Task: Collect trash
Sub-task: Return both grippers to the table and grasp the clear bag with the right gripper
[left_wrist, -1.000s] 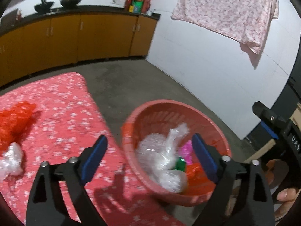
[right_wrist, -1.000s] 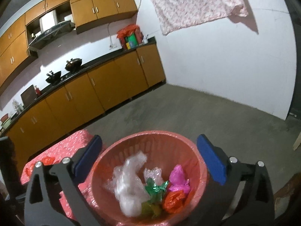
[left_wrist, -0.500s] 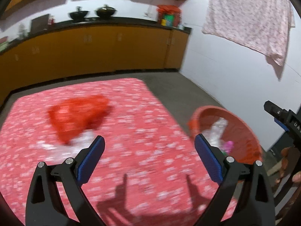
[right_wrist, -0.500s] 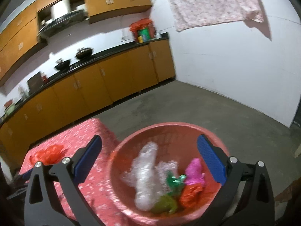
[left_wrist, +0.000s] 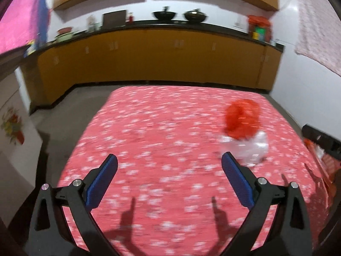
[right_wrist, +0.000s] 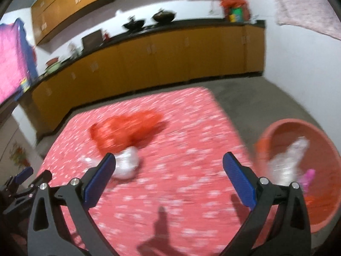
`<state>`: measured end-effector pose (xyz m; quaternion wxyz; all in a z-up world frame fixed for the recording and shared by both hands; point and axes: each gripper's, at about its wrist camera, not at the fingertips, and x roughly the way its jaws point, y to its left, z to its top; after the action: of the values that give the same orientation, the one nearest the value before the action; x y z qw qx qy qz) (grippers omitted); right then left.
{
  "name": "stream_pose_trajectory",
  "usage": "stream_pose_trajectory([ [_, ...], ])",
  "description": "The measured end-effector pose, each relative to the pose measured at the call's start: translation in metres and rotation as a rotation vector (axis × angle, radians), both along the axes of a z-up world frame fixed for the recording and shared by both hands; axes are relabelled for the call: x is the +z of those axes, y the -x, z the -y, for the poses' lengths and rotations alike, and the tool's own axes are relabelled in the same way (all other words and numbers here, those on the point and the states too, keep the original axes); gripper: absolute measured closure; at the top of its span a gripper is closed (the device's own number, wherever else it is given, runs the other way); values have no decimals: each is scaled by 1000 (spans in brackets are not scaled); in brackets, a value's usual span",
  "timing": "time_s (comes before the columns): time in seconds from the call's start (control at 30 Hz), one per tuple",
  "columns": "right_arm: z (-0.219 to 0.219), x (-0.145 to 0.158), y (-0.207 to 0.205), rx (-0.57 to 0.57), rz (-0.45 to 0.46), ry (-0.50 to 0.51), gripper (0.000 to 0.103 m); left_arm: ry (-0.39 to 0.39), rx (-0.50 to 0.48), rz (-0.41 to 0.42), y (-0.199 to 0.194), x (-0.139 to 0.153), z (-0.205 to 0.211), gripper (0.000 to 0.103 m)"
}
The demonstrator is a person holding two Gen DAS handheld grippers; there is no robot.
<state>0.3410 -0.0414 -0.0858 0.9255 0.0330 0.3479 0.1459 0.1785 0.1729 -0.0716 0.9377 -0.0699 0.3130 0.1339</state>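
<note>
While both views are smeared with blur, I can make out my left tongs (left_wrist: 169, 166) spread wide over the red flowered surface (left_wrist: 162, 128), with nothing between the blue pads (left_wrist: 102, 180). My right tongs (right_wrist: 169, 166) are spread just as wide and also empty, hanging over the same surface (right_wrist: 181, 183) nearer its right edge.

The trash left on the surface is a red bag (left_wrist: 242, 119) with a clear wrap (left_wrist: 248, 148) touching its near side. In the left view both lie to the right of my tongs, the wrap just beyond the right pad. In the right view the red bag (right_wrist: 125, 130) lies left of centre and the wrap (right_wrist: 125, 164) sits just behind the left pad; whether they touch I cannot tell.

The basket (right_wrist: 328, 149) stands on the floor (right_wrist: 251, 98) just off the right edge of the surface. It holds clear plastic (right_wrist: 292, 160), a pink scrap (right_wrist: 308, 176) and something orange-red low down, too blurred to name. In the left view only a sliver of it shows at the far right, behind the black body of the other tongs.

Yellow cabinets (left_wrist: 159, 57) under a dark countertop run along the far wall, with two black pots (left_wrist: 181, 15) on top. A pink cloth (right_wrist: 307, 4) hangs on the white wall to the right.
</note>
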Motion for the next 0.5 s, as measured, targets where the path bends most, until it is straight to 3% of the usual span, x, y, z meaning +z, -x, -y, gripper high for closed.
stream_pose_trajectory([
  [0.23, -62, -19, -20, 68, -62, 67, 13, 22, 57, 10, 7, -5, -39, 6],
  [0.5, -84, -44, -33, 125, -152, 147, 37, 44, 45, 11, -1, -11, -45, 6],
])
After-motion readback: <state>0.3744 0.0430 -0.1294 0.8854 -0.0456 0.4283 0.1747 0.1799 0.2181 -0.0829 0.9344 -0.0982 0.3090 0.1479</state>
